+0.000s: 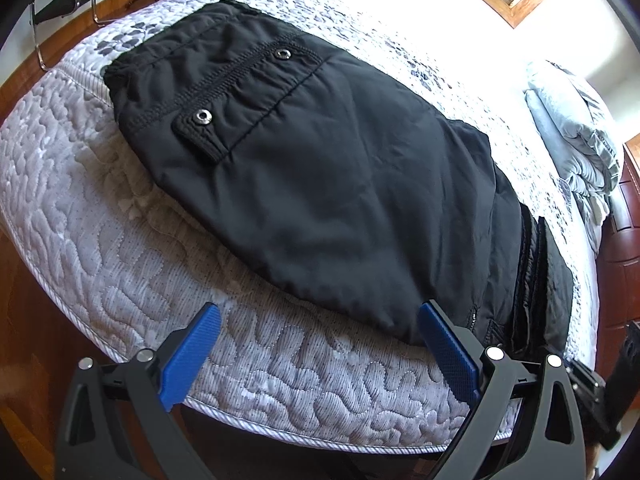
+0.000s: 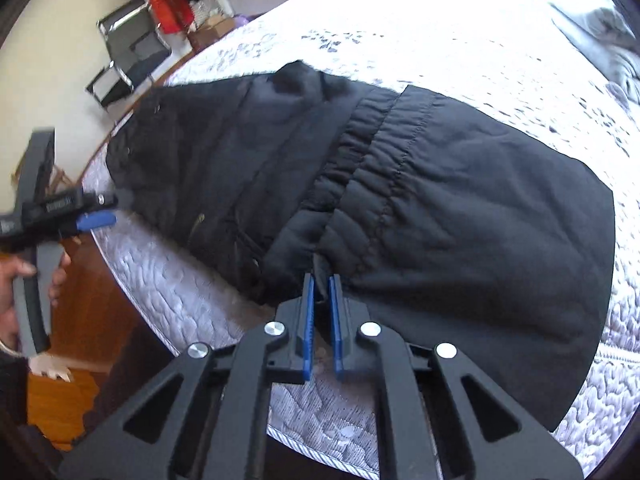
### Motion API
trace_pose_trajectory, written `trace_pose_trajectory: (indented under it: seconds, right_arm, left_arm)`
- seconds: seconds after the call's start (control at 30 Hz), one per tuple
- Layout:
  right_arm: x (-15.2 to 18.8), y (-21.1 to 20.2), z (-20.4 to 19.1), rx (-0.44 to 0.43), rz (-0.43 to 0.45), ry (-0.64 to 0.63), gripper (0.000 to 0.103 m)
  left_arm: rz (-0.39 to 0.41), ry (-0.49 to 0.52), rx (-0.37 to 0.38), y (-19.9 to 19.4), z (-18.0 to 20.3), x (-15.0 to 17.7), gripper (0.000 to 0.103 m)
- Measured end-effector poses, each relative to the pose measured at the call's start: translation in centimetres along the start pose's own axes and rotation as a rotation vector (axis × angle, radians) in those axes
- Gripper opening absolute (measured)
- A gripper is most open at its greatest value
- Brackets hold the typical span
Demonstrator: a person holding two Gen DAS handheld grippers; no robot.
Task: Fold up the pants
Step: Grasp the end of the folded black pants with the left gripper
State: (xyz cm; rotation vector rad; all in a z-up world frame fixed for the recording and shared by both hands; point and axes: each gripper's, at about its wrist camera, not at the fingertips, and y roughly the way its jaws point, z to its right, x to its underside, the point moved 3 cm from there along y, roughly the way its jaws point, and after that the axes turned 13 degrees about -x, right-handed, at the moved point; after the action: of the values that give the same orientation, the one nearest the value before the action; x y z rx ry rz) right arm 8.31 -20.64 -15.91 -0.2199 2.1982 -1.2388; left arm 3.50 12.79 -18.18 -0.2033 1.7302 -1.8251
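The black pants (image 1: 320,168) lie folded on the quilted mattress (image 1: 120,216) of a bed, close to its near edge. From the left wrist view the top layer shows two metal snap buttons (image 1: 201,116) and a stitched seam, but the elastic waistband is squeezed into a narrow dark ridge at the right and is hard to read. The right wrist view shows that gathered waistband (image 2: 360,152) plainly, running across the middle of the garment, while the snaps shrink to faint specks at the far left.

The left hand-held gripper (image 1: 320,312) has its blue pads (image 1: 192,352) spread wide, hovering at the mattress edge; its right pad sits against the hem of the folded cloth, and whether it touches cannot be told. The same tool appears blurred in the right wrist view (image 2: 96,220), beside the mattress side, held by a hand (image 2: 24,280) cut off at the frame's edge.

The right hand-held gripper (image 2: 322,280) has its pads nearly pressed together, pinching a small fold of the pants at the near edge; the cloth between them is mostly hidden by the fingers.

Sunlight washes out the far part of the mattress in both views. A folded grey blanket (image 1: 576,132) lies at the far end, and a black chair (image 2: 128,52) stands on the wooden floor (image 2: 92,288).
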Motion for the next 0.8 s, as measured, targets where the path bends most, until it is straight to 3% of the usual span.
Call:
trace_pose_trajectory:
  seconds: [0.1,0.17,0.23,0.3,0.37,0.43,0.63,0.8]
  right_arm:
    - [0.3,0.4,0.5,-0.010,-0.004,0.023,0.008]
    - [0.4,0.0,0.7,-0.062,0.011,0.053,0.019]
    - [0.3,-1.0,0.8,-0.103,0.037,0.071,0.023]
    - [0.1,-2.1,1.0,-0.119,0.062,0.083,0.028]
    - [0.0,-4.1,1.5,-0.145,0.108,0.110,0.043]
    - [-0.2,-6.5,2.6,-0.156,0.169,0.146,0.044]
    - [1.5,-12.1,8.0,-0.086,0.297,0.294,0.052]
    - [3.7,-13.6,11.3,-0.026,0.334,0.410,0.052]
  left_arm:
    - [0.006,0.011,0.000,0.0,0.3,-0.2,0.099]
    - [0.016,0.012,0.004,0.0,0.3,-0.5,0.099]
    - [0.023,-0.010,0.024,0.0,-0.1,-1.0,0.099]
    - [0.028,-0.075,0.076,0.2,-1.3,-1.9,0.099]
    - [0.046,-0.156,0.111,0.1,-3.1,-2.7,0.099]
    - [0.070,-0.234,0.143,0.0,-4.9,-3.5,0.099]
    - [0.121,-0.438,0.247,1.0,-10.6,-5.8,0.099]
    - [0.112,-0.551,0.434,3.3,-12.3,-7.1,0.099]
